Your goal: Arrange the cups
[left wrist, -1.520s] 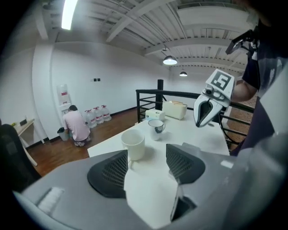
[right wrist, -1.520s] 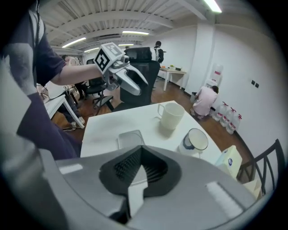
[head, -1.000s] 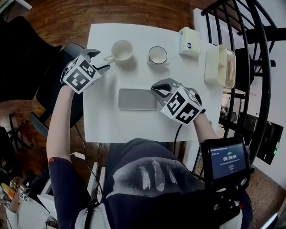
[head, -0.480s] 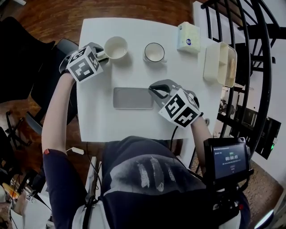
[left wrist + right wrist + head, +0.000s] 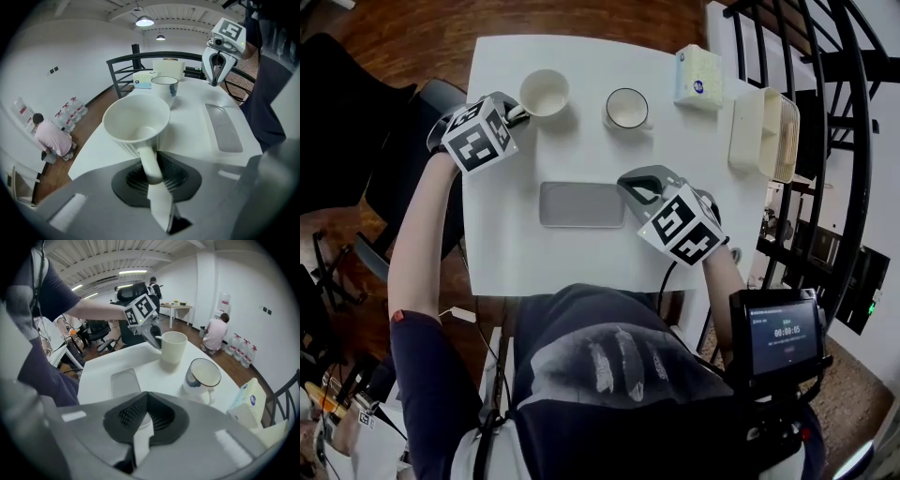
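**A:** Cups first: where are they?

**B:** Both stand upright on the far side of the table (image 5: 581,262). From the head view, the cream cup (image 5: 544,94) is at 11 o'clock and the blue-rim cup (image 5: 627,108) at 12. They are near each other but apart. Both are empty inside.

**A:** Which way do the handles point?

**B:** The cream cup's handle (image 5: 149,161) points to its 8 o'clock. The blue-rim cup's points to about 4 o'clock.

**A:** And the left gripper?

**B:** The left gripper (image 5: 508,111) comes in at the cream cup's 8 o'clock, pointing steeply down. Its jaws are closing with the handle running straight between them. Its own view shows the dark pads tight on both sides of the handle. The cup's base rests on the table.

**A:** What about the right gripper?

**B:** The right gripper (image 5: 630,187) hangs above the table at the 3 o'clock end of the tray (image 5: 581,204). Its jaws are pressed together and empty.

**A:** What else is on the table?

**B:** That grey tray lies flat at the middle, at 6 o'clock from the cups and well apart from them. A tissue box (image 5: 697,78) sits at the table's 1 o'clock, near the blue-rim cup. A white box (image 5: 748,131) stands at 2 o'clock by the edge.
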Motion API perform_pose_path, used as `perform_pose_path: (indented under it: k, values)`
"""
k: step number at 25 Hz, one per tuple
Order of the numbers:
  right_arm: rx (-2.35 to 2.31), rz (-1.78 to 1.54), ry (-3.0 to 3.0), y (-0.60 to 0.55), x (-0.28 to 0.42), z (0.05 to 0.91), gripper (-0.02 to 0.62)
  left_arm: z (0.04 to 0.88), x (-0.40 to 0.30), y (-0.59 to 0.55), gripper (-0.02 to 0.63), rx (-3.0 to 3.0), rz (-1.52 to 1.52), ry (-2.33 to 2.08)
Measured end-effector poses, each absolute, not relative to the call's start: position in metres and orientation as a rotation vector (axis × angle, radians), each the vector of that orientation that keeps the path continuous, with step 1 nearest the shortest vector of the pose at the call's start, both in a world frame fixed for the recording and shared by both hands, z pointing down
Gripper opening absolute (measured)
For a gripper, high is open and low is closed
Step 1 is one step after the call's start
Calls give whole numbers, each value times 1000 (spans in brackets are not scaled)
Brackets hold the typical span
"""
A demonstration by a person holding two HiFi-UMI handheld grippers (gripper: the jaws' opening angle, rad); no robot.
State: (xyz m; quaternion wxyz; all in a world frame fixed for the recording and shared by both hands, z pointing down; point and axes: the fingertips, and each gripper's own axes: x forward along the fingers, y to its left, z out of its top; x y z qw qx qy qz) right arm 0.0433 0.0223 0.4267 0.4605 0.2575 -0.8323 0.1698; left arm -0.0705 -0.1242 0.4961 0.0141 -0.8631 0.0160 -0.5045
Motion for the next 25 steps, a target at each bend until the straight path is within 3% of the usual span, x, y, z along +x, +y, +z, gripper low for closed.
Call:
perform_pose_path:
  k: [17, 25]
  values:
    - [680, 481, -2052, 32, 55, 434, 5, 494, -80, -117, 40, -2680, -1476, 95]
    - [704, 469, -2068, 26, 57, 428, 4, 422, -81, -111, 41, -2725, -1306, 90]
